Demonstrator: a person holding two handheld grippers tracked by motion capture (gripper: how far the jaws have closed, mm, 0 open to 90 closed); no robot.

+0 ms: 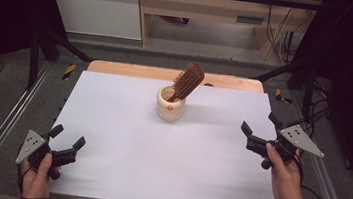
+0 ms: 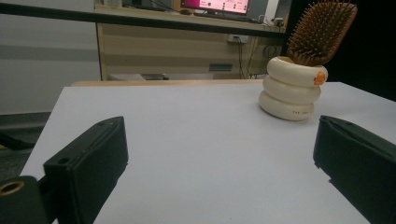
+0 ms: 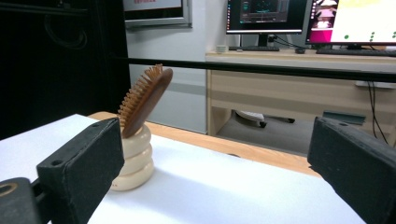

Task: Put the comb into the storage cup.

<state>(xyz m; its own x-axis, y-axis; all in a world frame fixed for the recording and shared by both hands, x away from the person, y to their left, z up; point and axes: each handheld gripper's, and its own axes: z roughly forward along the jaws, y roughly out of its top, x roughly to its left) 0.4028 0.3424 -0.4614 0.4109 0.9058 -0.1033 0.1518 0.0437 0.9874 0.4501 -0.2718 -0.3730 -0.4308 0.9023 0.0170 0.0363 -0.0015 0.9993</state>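
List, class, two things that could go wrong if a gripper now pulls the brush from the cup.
The brush leans in the cup with its head above the rim; a sideways pull may tip the cup. The cup stands near the table's far edge, so a knock could push it off.

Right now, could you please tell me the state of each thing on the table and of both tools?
Hairbrush: handle down in the cup, head out, leaning right, bristles facing left in the high view.
Cup: upright on the table, holding the brush, ungrasped.
Left tool: open, empty, near the table's near left corner.
Right tool: open, empty, by the right edge.
Table: white top.
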